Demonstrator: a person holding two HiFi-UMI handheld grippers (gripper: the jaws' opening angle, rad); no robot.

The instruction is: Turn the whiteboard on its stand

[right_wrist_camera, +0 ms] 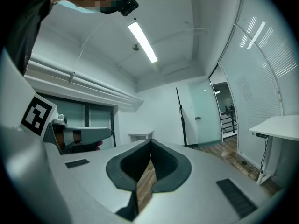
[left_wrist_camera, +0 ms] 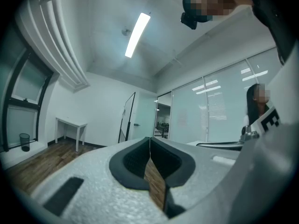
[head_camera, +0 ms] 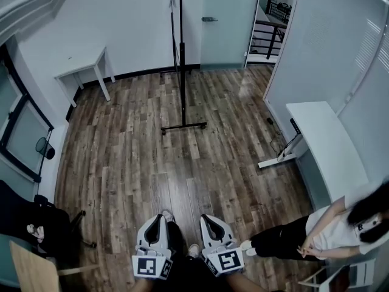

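Note:
The whiteboard (head_camera: 180,47) stands edge-on at the far middle of the room, a thin dark upright on a black wheeled base (head_camera: 183,126). It shows as a slim tilted panel (left_wrist_camera: 127,119) in the left gripper view and as a dark post (right_wrist_camera: 181,120) in the right gripper view. My left gripper (head_camera: 159,217) and right gripper (head_camera: 205,218) are side by side at the near edge, pointing level toward the board and far short of it. The jaws of each meet at the tips, left gripper (left_wrist_camera: 149,139) and right gripper (right_wrist_camera: 150,142), with nothing held.
A small white table (head_camera: 85,72) stands at the far left wall. A white desk (head_camera: 328,145) lines the right glass wall, and a person (head_camera: 322,233) sits beside it. A dark chair (head_camera: 36,224) is near left. A glass door (head_camera: 228,23) is behind the board.

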